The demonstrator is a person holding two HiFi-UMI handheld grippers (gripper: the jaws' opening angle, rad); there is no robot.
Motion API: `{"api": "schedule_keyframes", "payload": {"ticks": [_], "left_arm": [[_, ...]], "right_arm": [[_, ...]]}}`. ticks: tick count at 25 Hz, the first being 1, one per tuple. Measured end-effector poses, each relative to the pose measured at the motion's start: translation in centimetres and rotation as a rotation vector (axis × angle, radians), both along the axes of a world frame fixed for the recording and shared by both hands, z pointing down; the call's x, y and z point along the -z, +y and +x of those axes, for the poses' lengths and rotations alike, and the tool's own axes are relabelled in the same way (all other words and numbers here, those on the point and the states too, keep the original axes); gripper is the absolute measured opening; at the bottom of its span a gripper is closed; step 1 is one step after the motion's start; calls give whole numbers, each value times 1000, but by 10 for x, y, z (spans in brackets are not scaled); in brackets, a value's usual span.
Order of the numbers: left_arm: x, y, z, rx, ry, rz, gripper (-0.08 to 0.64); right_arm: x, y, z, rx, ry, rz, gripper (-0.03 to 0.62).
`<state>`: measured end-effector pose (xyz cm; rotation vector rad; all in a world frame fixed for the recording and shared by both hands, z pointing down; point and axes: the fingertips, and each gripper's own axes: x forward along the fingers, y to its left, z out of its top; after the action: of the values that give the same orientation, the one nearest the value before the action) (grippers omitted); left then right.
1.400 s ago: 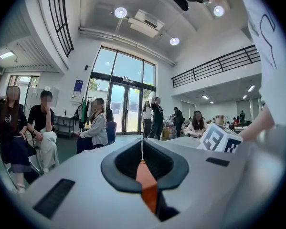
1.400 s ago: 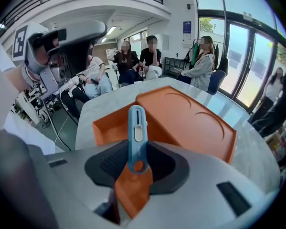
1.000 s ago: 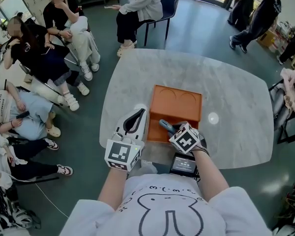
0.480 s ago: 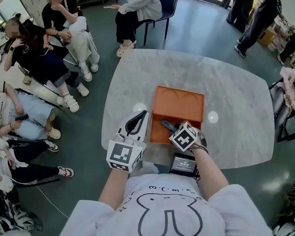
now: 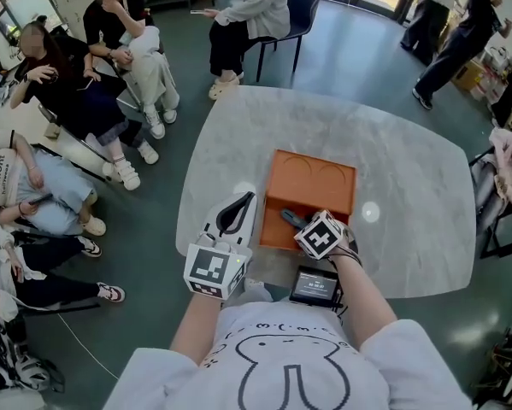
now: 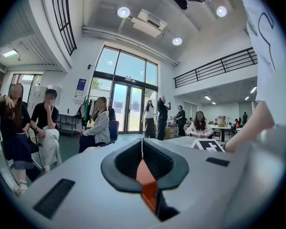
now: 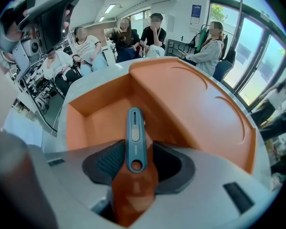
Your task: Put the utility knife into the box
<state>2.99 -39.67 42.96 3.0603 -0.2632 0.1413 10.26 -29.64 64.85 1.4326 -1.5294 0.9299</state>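
An orange box (image 5: pixel 315 178) lies on the marble table (image 5: pixel 409 169), with its open compartment (image 7: pixel 102 118) on the near left side. The blue-grey utility knife (image 7: pixel 134 132) points into that compartment and shows in the head view as a knife (image 5: pixel 288 218) at the box's near edge. My right gripper (image 7: pixel 135 160) is around the knife's rear end. Its jaws are opening, and a thin gap shows on each side of the handle. My left gripper (image 5: pixel 232 214) rests on the table left of the box, shut and empty, with its pads (image 6: pixel 142 149) meeting.
A dark phone-like device (image 5: pixel 314 285) lies at the table's near edge under my right wrist. Several people sit on chairs beyond the table's left and far sides (image 5: pixel 85 101). Others stand at the far right (image 5: pixel 452 32).
The right gripper and knife have edged slightly forward over the box's near edge. The left gripper has stayed where it was.
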Motion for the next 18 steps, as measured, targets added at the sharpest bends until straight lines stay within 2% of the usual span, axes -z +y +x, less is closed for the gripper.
{"api": "schedule_keyframes", "payload": {"ticks": [1,4,11,18], "left_arm": [[1,1,-1,6,0,2,17],[3,5,-5,25,-3,13,17],[11,31,-7,72,-4,25,17],[22,66,-21,85,7,33,17]], "right_arm": [[1,1,0,-1,-5,7,189],[7,2,-1,-28,-33,48,205],[41,15,6,-61,-80,175,209],[78,36,-8,-61,-150,290,209]]}}
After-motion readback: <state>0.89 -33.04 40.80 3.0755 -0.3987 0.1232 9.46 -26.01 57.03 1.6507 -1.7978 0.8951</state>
